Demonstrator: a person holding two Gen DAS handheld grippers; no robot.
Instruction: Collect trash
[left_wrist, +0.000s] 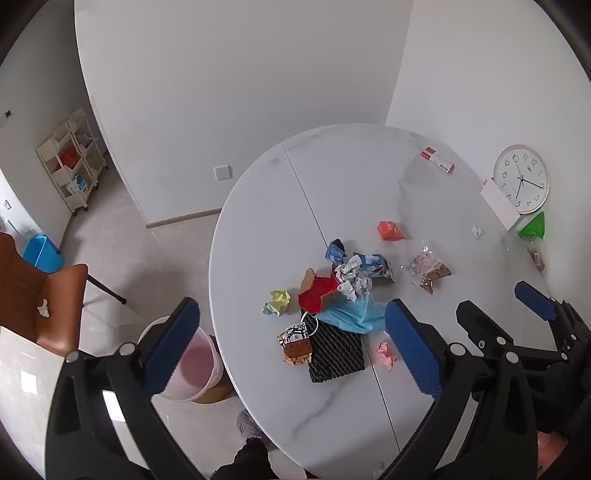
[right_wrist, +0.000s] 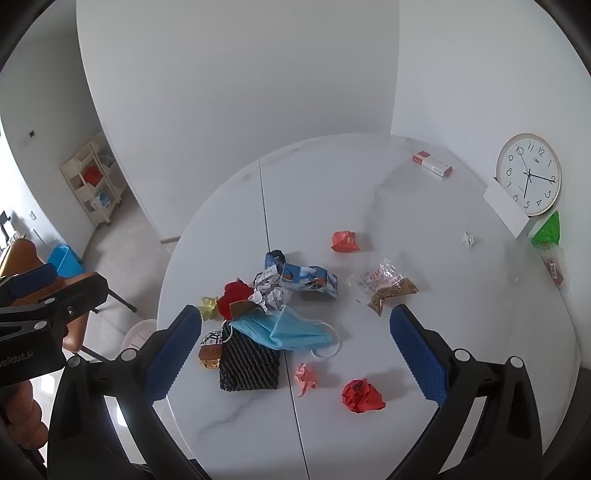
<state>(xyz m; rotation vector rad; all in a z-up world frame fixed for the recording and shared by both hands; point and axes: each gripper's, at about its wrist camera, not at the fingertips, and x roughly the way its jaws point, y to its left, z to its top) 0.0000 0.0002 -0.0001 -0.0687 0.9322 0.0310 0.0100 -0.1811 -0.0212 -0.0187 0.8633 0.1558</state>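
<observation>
Left wrist view. Left tool spread wide, nothing between the pads, angled down over the near edge of the white marble bench. Trash heaped mid-bench: blue face mask, black ribbed foam sheet, red paper scrap, crumpled printed paper, blue snack carton, yellow paper ball, small printed wrapper, pink paper ball. Further out: orange packet, clear bag with brown crumbs, tiny white scrap. White bucket on the floor just left of the bench edge, partly hidden by the left pad; likely the bin. Right tool visible at right, also wide and empty.

Right wrist view. Same heap, mask loop trailing right. Red crumpled ball near the front edge, apart from the heap, just right of the pink ball. Clock and red-and-white box at the back probably not trash.

Advice for the step, as judgement:
- Start with loose, isolated pieces: red ball for the right tool, yellow ball for the left.
- Come straight down, pads either side, close fully; crumpled paper springs.
- Leave mask and foam until pieces on top are cleared; the loop may snag and drag neighbours.
- Keep the tools from crossing.
</observation>
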